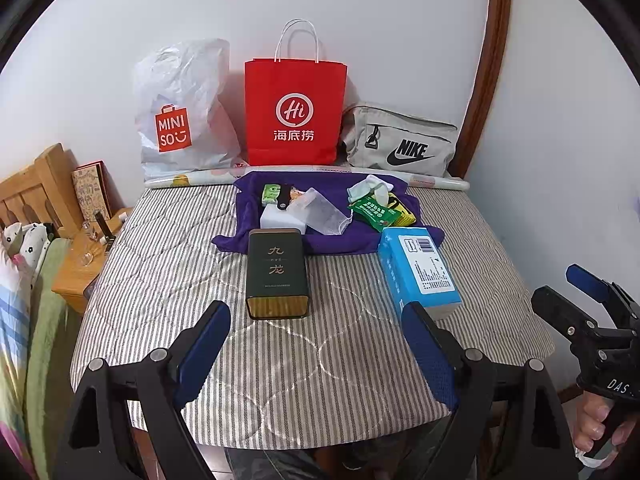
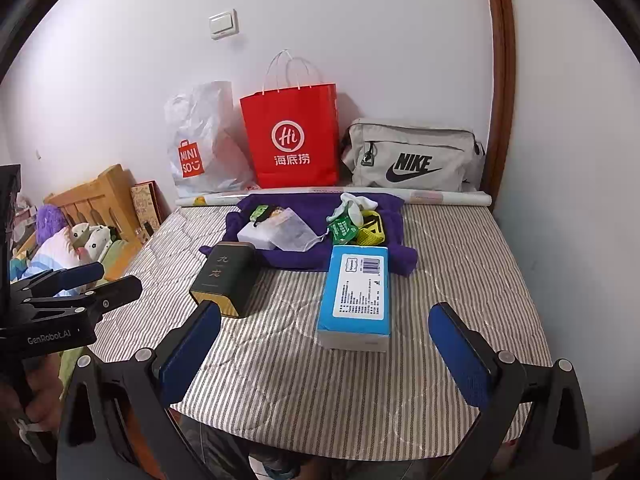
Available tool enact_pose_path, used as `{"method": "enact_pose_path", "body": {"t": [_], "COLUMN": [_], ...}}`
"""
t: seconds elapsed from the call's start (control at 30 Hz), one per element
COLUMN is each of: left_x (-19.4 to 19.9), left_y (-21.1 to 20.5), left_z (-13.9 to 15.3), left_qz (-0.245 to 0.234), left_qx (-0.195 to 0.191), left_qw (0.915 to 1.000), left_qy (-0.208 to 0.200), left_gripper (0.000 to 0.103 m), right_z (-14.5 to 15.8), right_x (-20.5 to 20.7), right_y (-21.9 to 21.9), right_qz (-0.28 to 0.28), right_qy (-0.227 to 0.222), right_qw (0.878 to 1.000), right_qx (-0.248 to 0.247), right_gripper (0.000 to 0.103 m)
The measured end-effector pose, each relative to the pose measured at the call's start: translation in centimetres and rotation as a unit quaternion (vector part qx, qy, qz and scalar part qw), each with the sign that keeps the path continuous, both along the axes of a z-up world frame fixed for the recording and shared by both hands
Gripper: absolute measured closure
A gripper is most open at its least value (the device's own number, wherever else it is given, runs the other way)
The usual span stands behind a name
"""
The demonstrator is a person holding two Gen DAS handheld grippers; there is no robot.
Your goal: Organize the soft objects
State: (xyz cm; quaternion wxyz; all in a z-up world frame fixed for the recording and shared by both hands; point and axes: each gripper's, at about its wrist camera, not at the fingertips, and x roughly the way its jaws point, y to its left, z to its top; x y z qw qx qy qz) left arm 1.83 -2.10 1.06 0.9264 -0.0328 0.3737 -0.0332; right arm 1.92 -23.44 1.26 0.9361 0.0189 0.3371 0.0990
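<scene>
1. On striped surface [image 1: 200, 264]: purple towel [image 1: 332, 240] at far side, small soft items piled on it.
2. Left claw [image 1: 320, 344] wide, empty.
3. Right claw [image 2: 324, 348] wide, empty.

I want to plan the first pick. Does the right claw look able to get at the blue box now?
Probably yes. The right claw stands open and empty, and the blue box lies straight ahead of it on the striped cover, with only bare cover between. The dark tin lies off to the side.
</scene>
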Motion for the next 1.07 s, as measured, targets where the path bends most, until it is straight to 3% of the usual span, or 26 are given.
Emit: {"method": "enact_pose_path", "body": {"t": [1.07], "left_x": [-0.03], "left_y": [0.24], "left_z": [-0.28], "left_qz": [-0.001], "left_qx": [-0.001], "left_qw": [1.0000], "left_qy": [-0.001], "left_gripper": [0.016], "right_z": [-0.16], "right_x": [-0.37], "right_y": [0.35], "right_qz": [0.004], "right_qy": [-0.001], "right_qw": [1.000], "right_qx": [-0.001], "right_gripper": [0.001]}}
